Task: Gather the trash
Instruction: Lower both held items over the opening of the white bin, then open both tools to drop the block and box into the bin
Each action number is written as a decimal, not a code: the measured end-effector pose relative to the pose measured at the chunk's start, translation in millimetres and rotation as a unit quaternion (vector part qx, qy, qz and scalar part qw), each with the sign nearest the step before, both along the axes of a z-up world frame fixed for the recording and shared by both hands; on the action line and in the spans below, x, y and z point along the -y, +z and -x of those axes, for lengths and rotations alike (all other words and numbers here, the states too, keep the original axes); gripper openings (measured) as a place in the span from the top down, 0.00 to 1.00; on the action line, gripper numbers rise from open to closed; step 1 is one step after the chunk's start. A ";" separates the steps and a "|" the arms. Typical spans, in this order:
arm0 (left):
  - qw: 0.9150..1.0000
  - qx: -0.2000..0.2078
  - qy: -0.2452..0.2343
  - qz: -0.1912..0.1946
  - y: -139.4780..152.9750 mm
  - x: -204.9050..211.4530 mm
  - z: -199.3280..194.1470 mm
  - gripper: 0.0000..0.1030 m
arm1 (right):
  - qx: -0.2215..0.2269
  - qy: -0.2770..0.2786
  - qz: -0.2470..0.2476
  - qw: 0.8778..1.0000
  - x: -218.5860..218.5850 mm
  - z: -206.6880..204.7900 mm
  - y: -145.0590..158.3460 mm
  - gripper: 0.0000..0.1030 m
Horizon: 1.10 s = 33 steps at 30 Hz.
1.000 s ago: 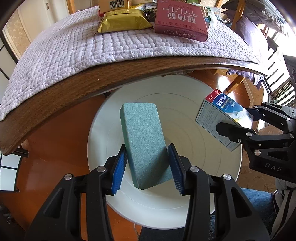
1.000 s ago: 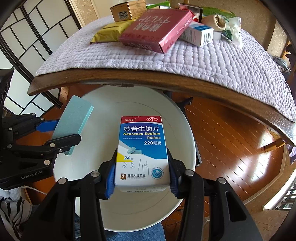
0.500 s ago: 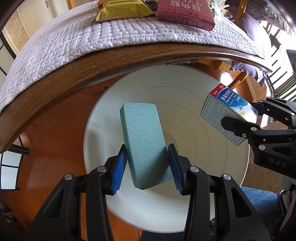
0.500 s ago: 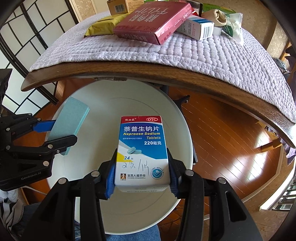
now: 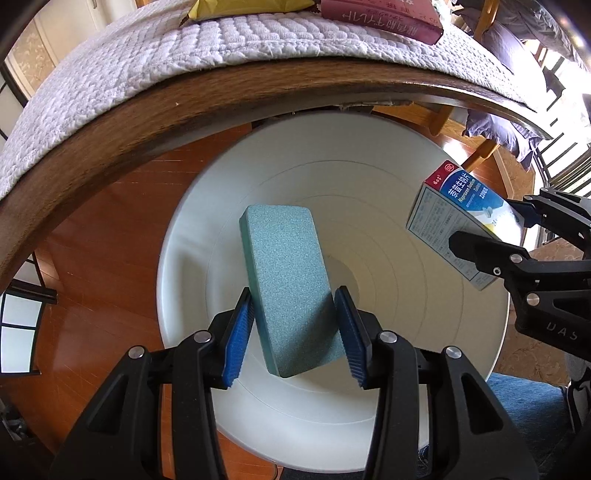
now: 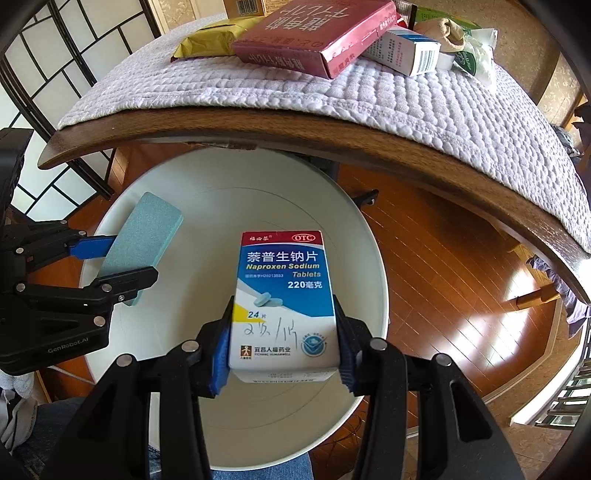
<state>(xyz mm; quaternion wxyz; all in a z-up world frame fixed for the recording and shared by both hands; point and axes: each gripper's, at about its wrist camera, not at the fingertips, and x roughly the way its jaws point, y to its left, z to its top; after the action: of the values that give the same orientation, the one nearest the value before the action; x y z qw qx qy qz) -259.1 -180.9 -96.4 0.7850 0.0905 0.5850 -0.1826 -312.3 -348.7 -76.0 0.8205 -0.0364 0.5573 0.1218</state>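
Note:
My left gripper [image 5: 295,332] is shut on a green sponge block [image 5: 288,280] and holds it over the mouth of a white round bin [image 5: 192,229]. My right gripper [image 6: 282,343] is shut on a white-and-blue Naproxen tablet box [image 6: 282,295], also over the bin [image 6: 373,251]. In the left wrist view the tablet box [image 5: 454,218] shows at the right, in the right gripper [image 5: 491,240]. In the right wrist view the sponge [image 6: 144,236] shows at the left, in the left gripper [image 6: 107,266].
The bin stands on a wooden floor [image 6: 461,295] below the edge of a table [image 6: 332,136] covered with a quilted cloth [image 6: 406,99]. On it lie a red box [image 6: 314,33], a yellow packet [image 6: 210,40], a white carton [image 6: 410,51] and other wrappers.
Both grippers have lowered closer to the bin, each still holding its item; the table top has slid up and out of view.

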 end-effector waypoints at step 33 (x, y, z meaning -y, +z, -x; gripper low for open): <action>1.000 0.021 0.010 0.011 22.2 -19.7 -12.2 0.41 | 0.017 -0.014 -0.013 1.000 3.4 -7.5 18.3 0.40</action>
<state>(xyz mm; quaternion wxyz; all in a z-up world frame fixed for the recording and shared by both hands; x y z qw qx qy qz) -246.9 -161.2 -74.3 0.8000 0.0801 0.5670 -0.1791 -304.8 -352.1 -57.6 0.8319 -0.0201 0.5422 0.1163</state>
